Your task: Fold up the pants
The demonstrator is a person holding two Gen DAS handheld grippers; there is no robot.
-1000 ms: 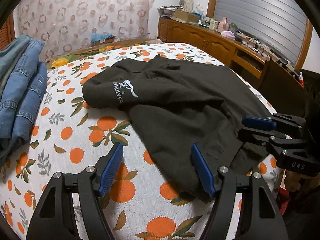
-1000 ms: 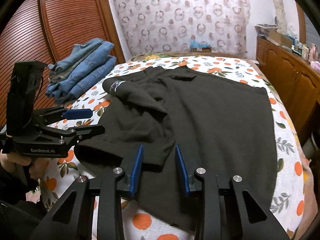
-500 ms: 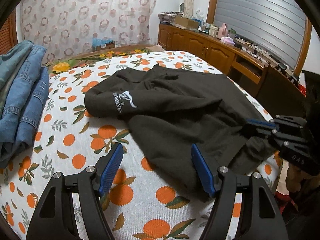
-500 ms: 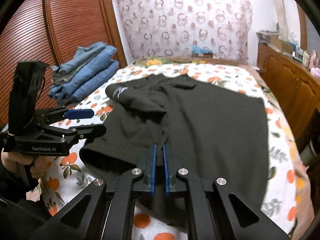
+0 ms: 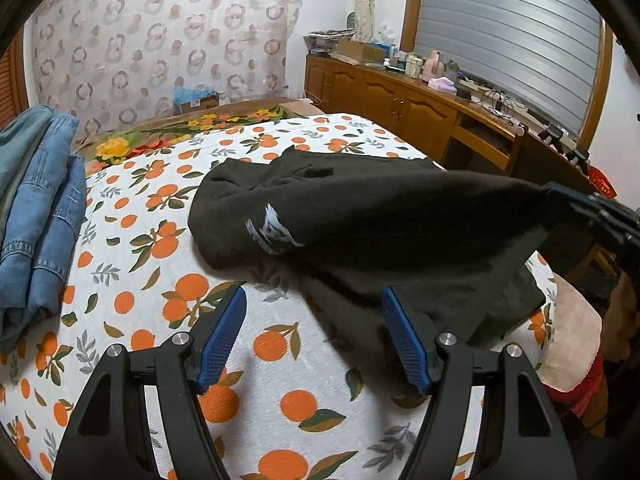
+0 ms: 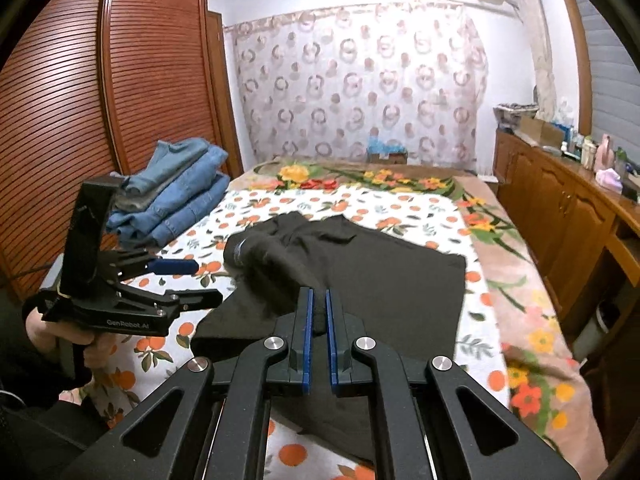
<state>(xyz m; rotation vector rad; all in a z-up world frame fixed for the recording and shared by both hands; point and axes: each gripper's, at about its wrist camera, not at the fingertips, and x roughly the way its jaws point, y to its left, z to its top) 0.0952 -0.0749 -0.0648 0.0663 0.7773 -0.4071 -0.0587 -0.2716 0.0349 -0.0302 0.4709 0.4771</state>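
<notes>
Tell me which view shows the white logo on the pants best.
The left wrist view: the logo faces the camera on the pants. In the right wrist view it is only a small blurred edge.

Home bedroom — bed (image 6: 400,208), wardrobe (image 6: 120,92), curtain (image 6: 360,80).

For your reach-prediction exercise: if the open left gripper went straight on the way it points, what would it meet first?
Probably the black pants: the left gripper points along the orange-print bedsheet toward their near edge, its right finger already at the fabric. Depth is unclear.
</notes>
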